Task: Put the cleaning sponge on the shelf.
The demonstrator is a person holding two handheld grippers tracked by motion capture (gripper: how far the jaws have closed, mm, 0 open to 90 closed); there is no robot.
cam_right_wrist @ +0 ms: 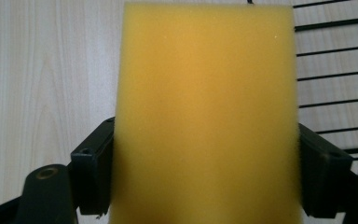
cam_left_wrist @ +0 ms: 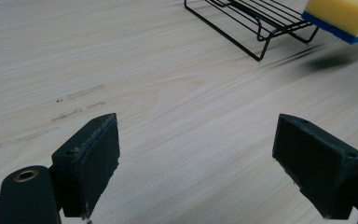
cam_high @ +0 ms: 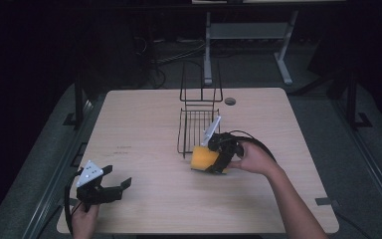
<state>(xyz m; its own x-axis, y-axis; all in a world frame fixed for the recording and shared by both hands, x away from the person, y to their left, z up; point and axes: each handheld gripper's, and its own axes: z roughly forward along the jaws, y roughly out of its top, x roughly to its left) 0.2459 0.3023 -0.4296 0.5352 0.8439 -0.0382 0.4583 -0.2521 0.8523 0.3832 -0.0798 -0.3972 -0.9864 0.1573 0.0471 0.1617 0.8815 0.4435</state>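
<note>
A yellow sponge (cam_high: 203,158) with a blue underside is held just above the table, beside the near end of a black wire rack (cam_high: 197,130). My right gripper (cam_high: 214,160) is shut on the sponge (cam_right_wrist: 205,116), one jaw on each long side. From the left gripper view the sponge (cam_left_wrist: 342,16) hangs at the top right, near the wire rack (cam_left_wrist: 256,18). My left gripper (cam_high: 118,180) rests near the table's front left corner, open, with bare wood between its jaws (cam_left_wrist: 196,163).
The wire rack has a tall upright back section (cam_high: 200,82) toward the far side. A round cable hole (cam_high: 230,101) lies in the table (cam_high: 144,119) beyond it. Faint pencil marks (cam_left_wrist: 74,100) streak the wood ahead of the left gripper.
</note>
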